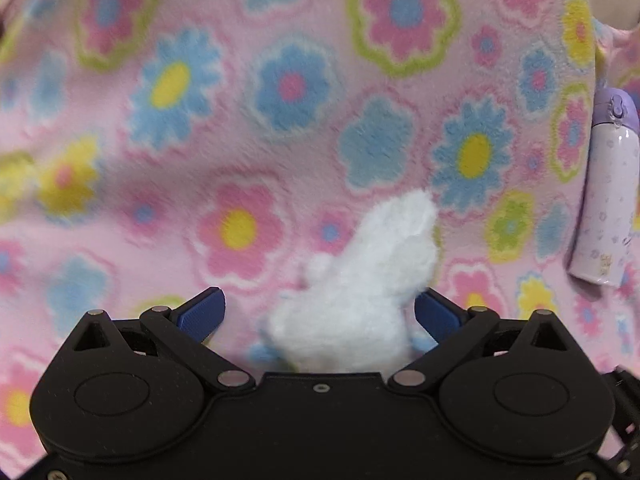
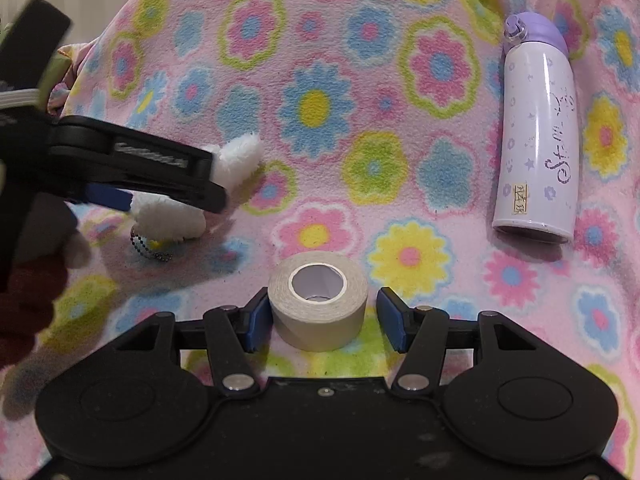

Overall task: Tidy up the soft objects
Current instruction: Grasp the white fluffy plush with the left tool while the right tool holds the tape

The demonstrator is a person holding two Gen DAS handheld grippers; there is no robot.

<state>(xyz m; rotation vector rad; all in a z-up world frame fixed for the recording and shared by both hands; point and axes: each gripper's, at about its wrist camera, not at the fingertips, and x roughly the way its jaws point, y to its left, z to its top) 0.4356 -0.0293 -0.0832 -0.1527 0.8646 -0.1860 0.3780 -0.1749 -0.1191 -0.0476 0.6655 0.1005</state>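
Observation:
A white fluffy plush toy (image 1: 360, 280) lies on the pink flowered fleece blanket (image 1: 280, 140). My left gripper (image 1: 320, 312) is open with the toy between its blue pads; the right pad touches it, the left stands apart. In the right wrist view the left gripper (image 2: 176, 196) reaches in from the left over the plush toy (image 2: 240, 156), whose bead chain lies on the blanket. My right gripper (image 2: 326, 320) is open around a beige tape roll (image 2: 318, 300) that stands on the blanket (image 2: 360, 120); neither pad clamps it.
A white and lilac bottle (image 2: 536, 132) lies on its side on the blanket at the right; it also shows at the right edge of the left wrist view (image 1: 604, 192). The blanket is draped and slopes up at the back.

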